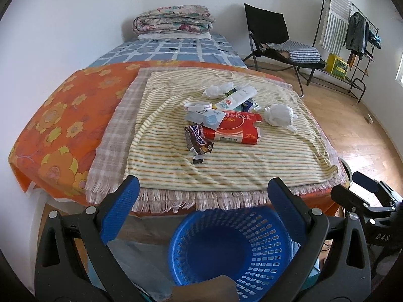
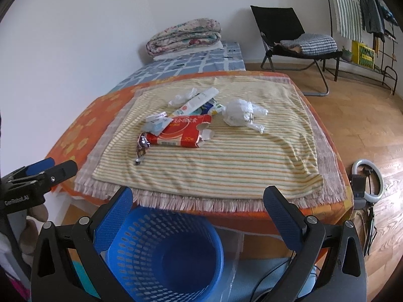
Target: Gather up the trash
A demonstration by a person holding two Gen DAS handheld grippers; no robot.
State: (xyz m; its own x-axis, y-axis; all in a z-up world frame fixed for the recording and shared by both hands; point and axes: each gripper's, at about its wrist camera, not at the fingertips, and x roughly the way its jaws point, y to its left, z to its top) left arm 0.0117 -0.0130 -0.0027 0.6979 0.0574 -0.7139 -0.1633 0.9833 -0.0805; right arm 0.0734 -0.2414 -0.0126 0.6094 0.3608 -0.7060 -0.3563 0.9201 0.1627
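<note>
Trash lies in a heap on the striped cloth on the table: a red carton, a brown Snickers wrapper, a crumpled white bag, white packets and a crumpled tissue. A blue mesh basket stands on the floor below the table's near edge. My left gripper and right gripper are both open and empty, held above the basket, short of the table edge.
The table carries an orange flowered cover. A bed with a folded quilt lies behind. A black folding chair and a clothes rack stand at the right on the wooden floor. A ring light stands right of the table.
</note>
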